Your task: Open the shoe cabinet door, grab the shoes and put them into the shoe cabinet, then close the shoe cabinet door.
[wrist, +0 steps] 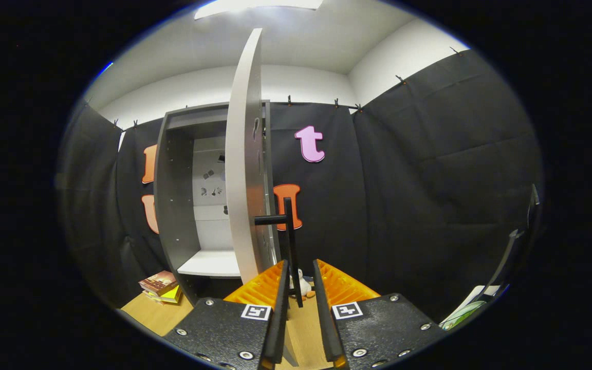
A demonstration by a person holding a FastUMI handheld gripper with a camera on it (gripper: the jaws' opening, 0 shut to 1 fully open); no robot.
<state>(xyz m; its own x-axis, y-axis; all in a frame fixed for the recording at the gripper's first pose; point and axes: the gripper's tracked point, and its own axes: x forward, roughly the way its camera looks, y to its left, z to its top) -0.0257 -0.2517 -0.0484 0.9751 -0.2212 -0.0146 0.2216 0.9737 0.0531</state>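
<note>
Gripper point(300, 272): fingers set narrow, with the black bar handle point(290, 241) of the cabinet door standing in the gap between them. Contact of both fingers with the bar cannot be confirmed; a sliver of space appears to remain on the right side.

Shoe cabinet door point(244, 159): swung open, seen edge-on, pale grey, rising straight ahead of the fingers. The handle projects from its lower part on a short horizontal arm towards the right.

Shoe cabinet point(172, 205): dark grey carcass, standing left of the door against the black cloth wall. Interior exposed; a white shelf point(211, 264) sits at its lower level, back panel pale with small dark marks.

Small white object point(303, 283): resting on the wooden floor surface point(157, 313) just beyond the fingertips, low between them; possibly a shoe or a toy, too small to identify.

Stack of books point(161, 287): lying on the wood surface beside the cabinet's lower left corner.

Far right: a pale item point(463, 312) at floor level, unclear.
</note>
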